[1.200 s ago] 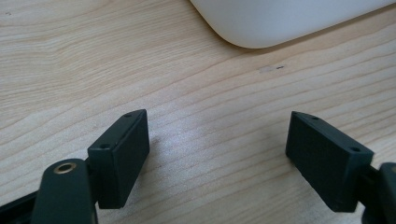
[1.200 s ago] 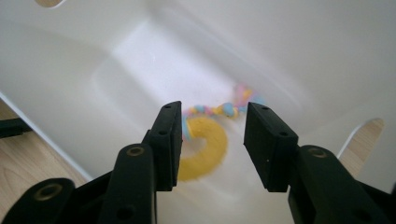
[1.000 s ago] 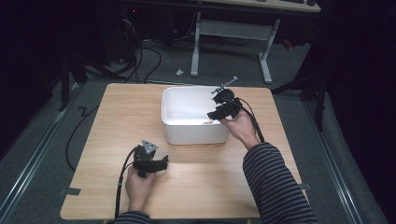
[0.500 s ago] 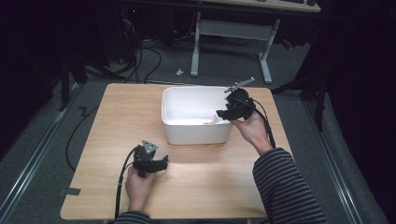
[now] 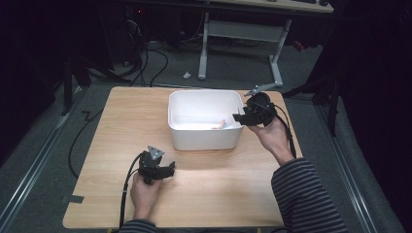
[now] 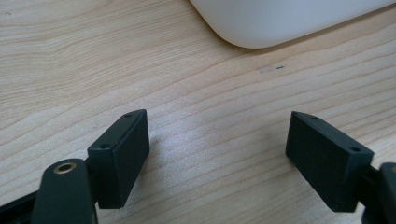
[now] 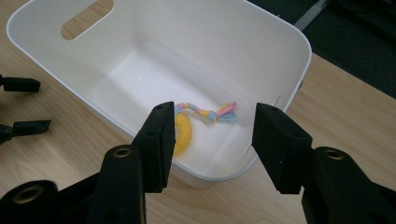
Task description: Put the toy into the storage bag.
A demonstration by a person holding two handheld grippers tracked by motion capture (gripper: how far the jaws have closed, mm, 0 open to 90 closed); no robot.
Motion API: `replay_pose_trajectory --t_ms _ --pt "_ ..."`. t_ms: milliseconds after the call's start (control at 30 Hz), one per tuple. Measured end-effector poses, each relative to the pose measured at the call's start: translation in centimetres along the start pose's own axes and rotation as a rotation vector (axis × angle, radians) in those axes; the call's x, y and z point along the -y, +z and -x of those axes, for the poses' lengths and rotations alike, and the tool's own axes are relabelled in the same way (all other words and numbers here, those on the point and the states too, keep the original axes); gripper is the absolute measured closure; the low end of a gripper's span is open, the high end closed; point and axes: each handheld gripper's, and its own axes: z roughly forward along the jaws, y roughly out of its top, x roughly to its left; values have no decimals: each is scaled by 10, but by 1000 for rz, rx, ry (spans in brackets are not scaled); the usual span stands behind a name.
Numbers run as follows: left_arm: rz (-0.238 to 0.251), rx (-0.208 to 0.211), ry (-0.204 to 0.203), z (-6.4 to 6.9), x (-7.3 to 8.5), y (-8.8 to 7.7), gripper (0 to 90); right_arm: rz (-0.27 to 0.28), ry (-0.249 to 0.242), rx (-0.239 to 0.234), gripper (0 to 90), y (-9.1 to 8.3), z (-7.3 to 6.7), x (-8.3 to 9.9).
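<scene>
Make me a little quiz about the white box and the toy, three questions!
1. Where does the braided toy lie?
2. True or false: the right tool grips the toy.
3. The left tool is: A) inside the white box, B) over the wooden table, C) on the floor.

Key: 1. On the bottom of the white box, near a corner. 2. False, its jaws stand apart with nothing between them. 3. B.

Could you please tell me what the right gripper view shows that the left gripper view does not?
Right gripper view: the inside of the white bin, where a yellow toy with a pastel braided tail lies, and a handle cutout; the right hand-held gripper is open. Left gripper view: the bin's outer wall and the left hand-held gripper, open over bare wood. Both show the wooden table and the bin.
</scene>
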Motion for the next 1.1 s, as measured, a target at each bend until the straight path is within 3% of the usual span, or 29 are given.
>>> replay_pose_trajectory --t_ms 367,1100 --pt "0 0 0 0 0 0 219 23 19 5 488 -15 6 13" --pt "0 0 0 0 0 0 219 77 -6 20 475 -59 6 54"
